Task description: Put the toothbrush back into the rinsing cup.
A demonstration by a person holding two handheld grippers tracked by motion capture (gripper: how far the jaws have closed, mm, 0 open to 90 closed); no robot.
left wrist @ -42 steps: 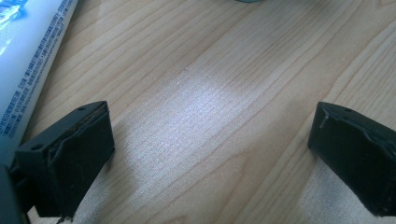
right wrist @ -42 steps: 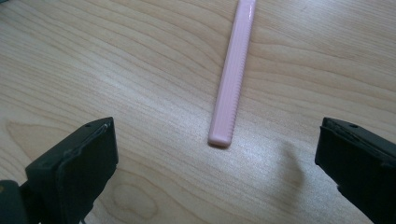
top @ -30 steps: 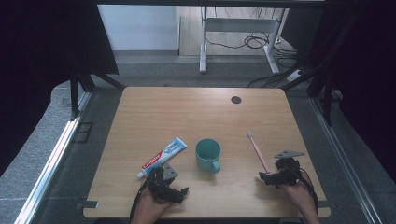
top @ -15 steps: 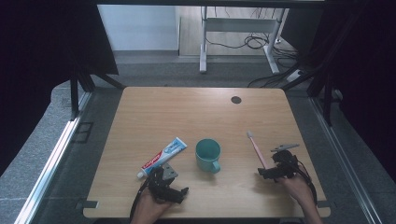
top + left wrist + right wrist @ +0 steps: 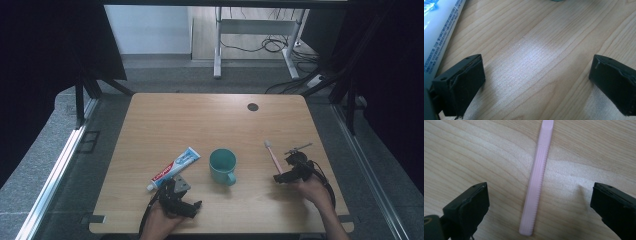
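Room: grey floor, dark curtains at both sides, a white desk frame with loose cables at the back. Pale wood tabletop [image 5: 200,120] in the middle, with a small dark round spot [image 5: 252,107] near its far edge.

Item 1. Pink toothbrush [image 5: 273,156], lying flat on the near right part of the tabletop. Long axis runs near-to-far with a slight lean: head at the far end, tipped a little to the left, handle end toward the person. In the right gripper view the ribbed handle [image 5: 537,185] lies between the two black jaws, touching neither, its blunt end nearest the camera.

Item 2. Right tongs [image 5: 283,176], held in the person's right hand [image 5: 312,189], at the handle end of the toothbrush. Jaws stand wide apart, one on each side of the handle, low over the wood.

Item 3. Teal mug [image 5: 222,166], upright, left of the toothbrush and apart from it, handle toward the near edge.

Item 4. Toothpaste tube [image 5: 172,169], left of the mug, lying flat on a diagonal, cap end near-left.

Item 5. Left tongs [image 5: 181,196], in the left hand [image 5: 162,222], just near of the tube. Jaws spread apart over bare wood, the tube's white side [image 5: 439,32] beside one jaw.
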